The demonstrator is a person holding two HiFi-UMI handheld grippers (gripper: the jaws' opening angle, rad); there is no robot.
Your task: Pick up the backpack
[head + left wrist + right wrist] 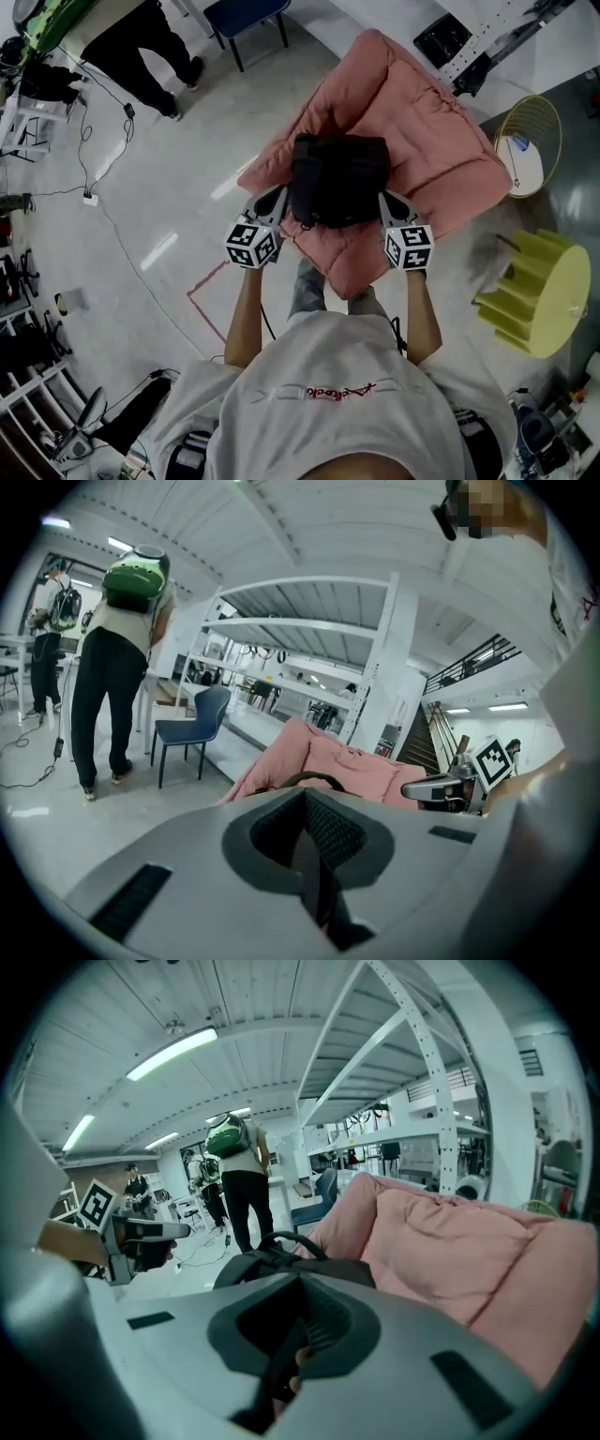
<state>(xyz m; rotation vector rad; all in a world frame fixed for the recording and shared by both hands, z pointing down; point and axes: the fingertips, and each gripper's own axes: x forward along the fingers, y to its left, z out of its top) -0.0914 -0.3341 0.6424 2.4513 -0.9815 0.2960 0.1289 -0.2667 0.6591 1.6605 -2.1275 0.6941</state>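
A black backpack (337, 178) hangs over a pink cushion (422, 122), held between my two grippers. My left gripper (277, 201) is at its left side, shut on a dark strap (317, 874) that runs between the jaws. At the bag's right side my right gripper (388, 202) is shut on another strap (281, 1358). In the right gripper view the backpack's top and carry handle (286, 1241) show just beyond the right gripper (302, 1288), with the left gripper (141, 1234) further left. In the left gripper view only the handle arc (309, 778) shows past the left gripper (307, 803).
The pink cushion lies on the floor right under the bag. A yellow ribbed stool (539, 291) and a wire basket (528, 142) stand to the right. A blue chair (246, 19) and a standing person (141, 47) are at the far left, with cables (112, 234) on the floor.
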